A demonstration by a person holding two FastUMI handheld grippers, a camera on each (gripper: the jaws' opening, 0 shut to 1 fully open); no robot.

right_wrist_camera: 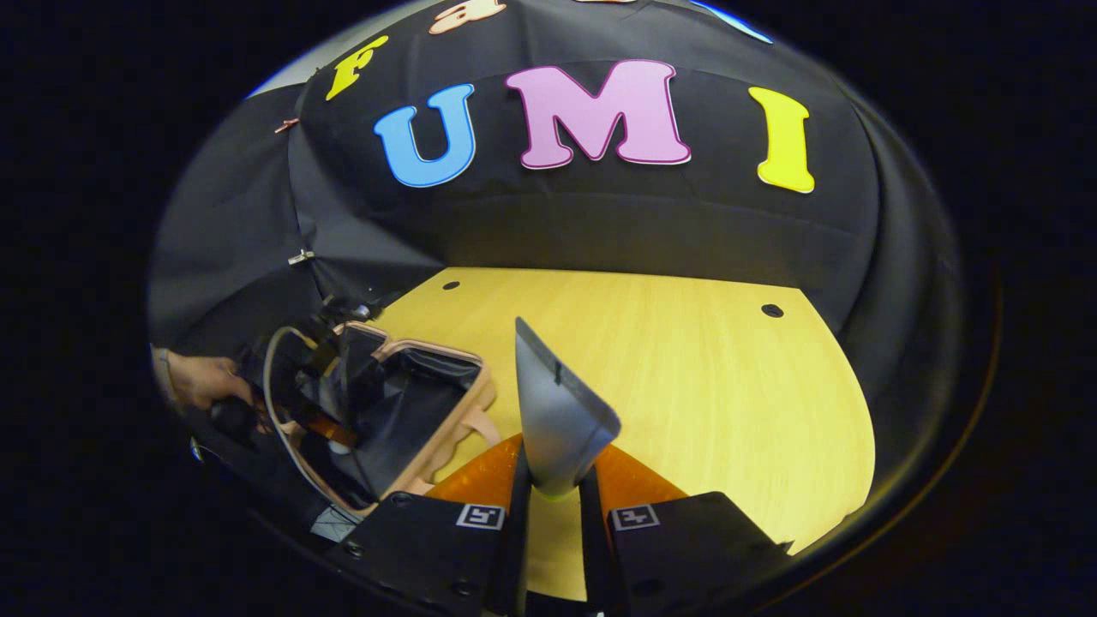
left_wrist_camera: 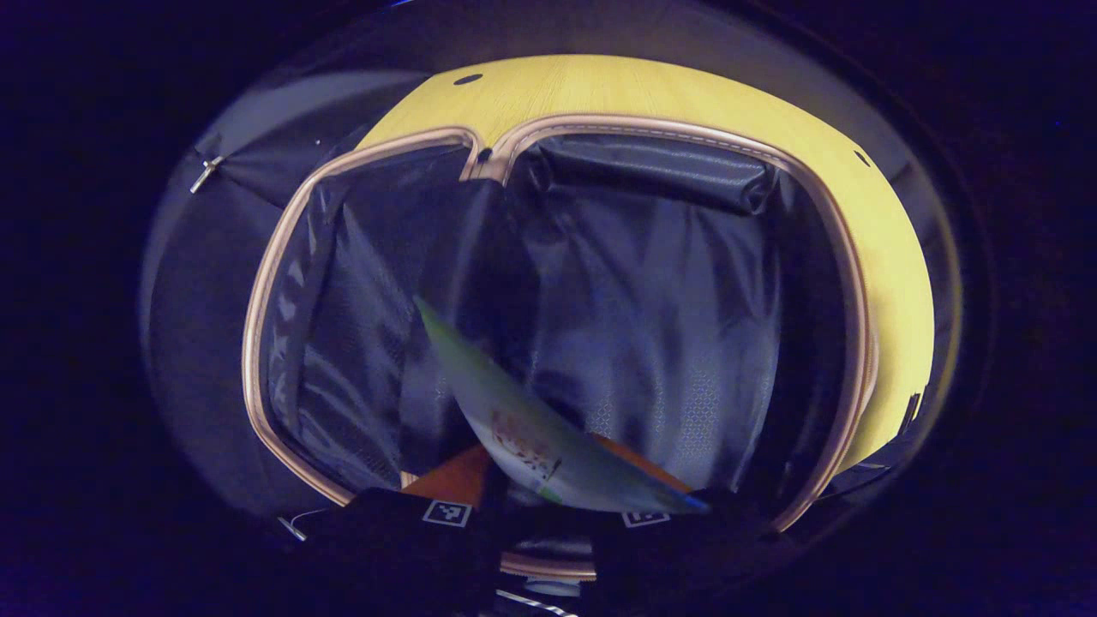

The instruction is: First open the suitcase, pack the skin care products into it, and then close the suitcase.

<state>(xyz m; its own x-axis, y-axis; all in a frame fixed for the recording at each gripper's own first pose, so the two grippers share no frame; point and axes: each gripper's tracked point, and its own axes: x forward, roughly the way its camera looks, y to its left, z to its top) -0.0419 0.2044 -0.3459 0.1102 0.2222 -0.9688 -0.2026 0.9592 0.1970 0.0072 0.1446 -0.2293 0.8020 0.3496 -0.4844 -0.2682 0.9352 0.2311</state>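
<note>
Suitcase (left_wrist_camera: 600,283) halves are lying open on the yellow desk (left_wrist_camera: 651,90), and the left gripper view is looking down into the dark, shiny lining. A pale zipper edge (left_wrist_camera: 257,343) is running all around the rim. The left gripper (left_wrist_camera: 548,506) is hanging over the near edge of the suitcase, and its fingers are squeezing a flat white and green packet (left_wrist_camera: 523,428). The packet is tilting up over the lining, inside the rim.

In the right gripper view, a hand (right_wrist_camera: 201,377) is holding the left gripper (right_wrist_camera: 334,360) over the suitcase (right_wrist_camera: 411,403), which is sitting at the desk's (right_wrist_camera: 703,386) left edge. Just right of the suitcase, the right gripper (right_wrist_camera: 553,493) is hanging above the bare wood. Its fingers are pressing together on the bottom of a silver tube (right_wrist_camera: 557,411), and the tube is standing up between them.
</note>
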